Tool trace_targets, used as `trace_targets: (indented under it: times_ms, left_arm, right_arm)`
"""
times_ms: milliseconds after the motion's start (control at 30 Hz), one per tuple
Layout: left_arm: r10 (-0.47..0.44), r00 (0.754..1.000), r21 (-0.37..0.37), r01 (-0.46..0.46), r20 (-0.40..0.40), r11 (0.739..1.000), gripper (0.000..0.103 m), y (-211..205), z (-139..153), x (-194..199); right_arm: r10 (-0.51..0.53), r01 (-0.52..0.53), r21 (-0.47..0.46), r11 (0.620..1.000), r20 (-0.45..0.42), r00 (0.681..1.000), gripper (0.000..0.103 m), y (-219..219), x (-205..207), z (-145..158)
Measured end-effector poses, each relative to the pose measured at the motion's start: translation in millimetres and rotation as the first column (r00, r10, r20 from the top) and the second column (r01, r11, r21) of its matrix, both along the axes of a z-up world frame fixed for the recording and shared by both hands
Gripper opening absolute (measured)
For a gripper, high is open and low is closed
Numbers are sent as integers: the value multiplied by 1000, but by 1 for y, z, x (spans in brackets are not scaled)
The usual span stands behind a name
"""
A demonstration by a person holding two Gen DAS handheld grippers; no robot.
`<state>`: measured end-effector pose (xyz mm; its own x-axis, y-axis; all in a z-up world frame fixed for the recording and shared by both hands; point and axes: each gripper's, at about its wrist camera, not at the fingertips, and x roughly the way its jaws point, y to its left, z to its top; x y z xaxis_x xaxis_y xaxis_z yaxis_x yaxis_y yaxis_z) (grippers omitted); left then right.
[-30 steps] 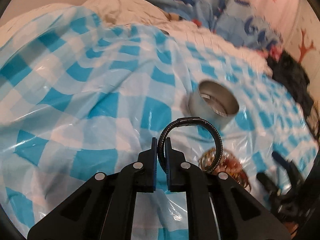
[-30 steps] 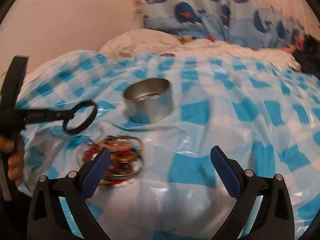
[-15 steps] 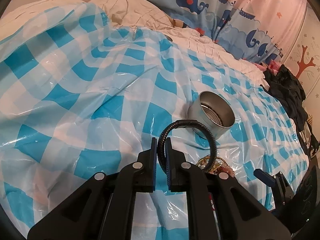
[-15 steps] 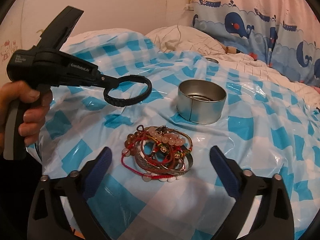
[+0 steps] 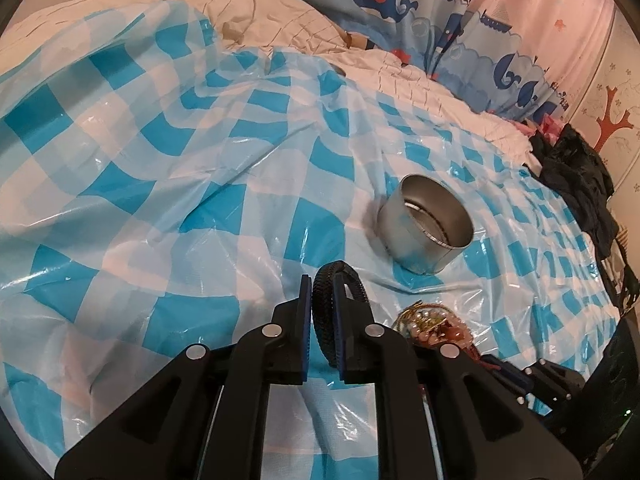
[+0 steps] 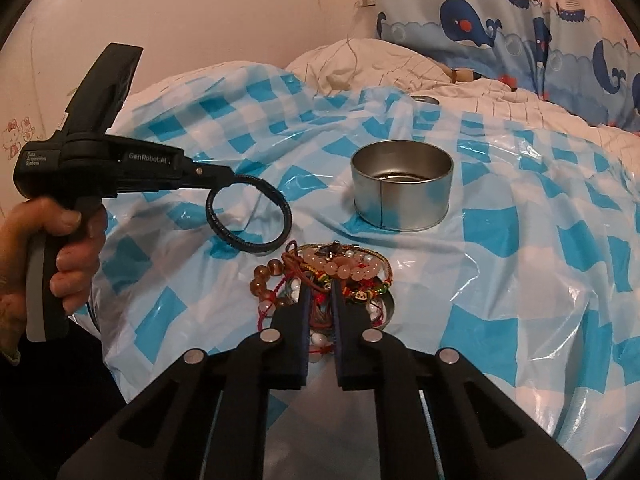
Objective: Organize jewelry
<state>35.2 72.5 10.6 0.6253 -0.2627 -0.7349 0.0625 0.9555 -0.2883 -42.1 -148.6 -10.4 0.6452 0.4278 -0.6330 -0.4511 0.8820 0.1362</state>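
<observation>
My left hand-held gripper [image 6: 224,178], clamped on the black braided cord bracelet [image 6: 249,214], has the open round metal tin [image 6: 402,190] ahead and rightward, nearer it than my right hand-held gripper [image 6: 320,300], whose jaws have just closed into the tangled heap of beaded bracelets [image 6: 324,276].

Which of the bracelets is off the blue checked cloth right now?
The black braided cord bracelet, held up in the left gripper. The beaded and red-string bracelets lie heaped on the cloth.
</observation>
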Motion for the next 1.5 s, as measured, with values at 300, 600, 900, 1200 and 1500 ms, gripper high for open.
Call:
trace_targets:
  times_ms: [300,600,900,1200,1500]
  left_arm:
    - [-2,1000,18,2,-8,1000,8,-1,-3,1]
    - [-24,1000,-20,23,-8,1000,8,-3,-2,1]
    - [-41,999,-87,41,-4,995,8,0,0,-1]
    - [-54,998,-172,57,23,983,8,4,10,-3]
    - [-74,996,-252,83,46,964,8,-5,19,14]
  right_arm:
    - [21,-25,85,996,45,999,4,-5,-8,18]
    - [15,-26,346,938,32,999,4,-40,-4,45]
    - [93,-87,595,799,22,995,4,-69,-3,57]
    - [68,-44,609,792,-17,998,4,-78,4,53]
    - [39,-3,619,786,-46,998,4,-88,27,55]
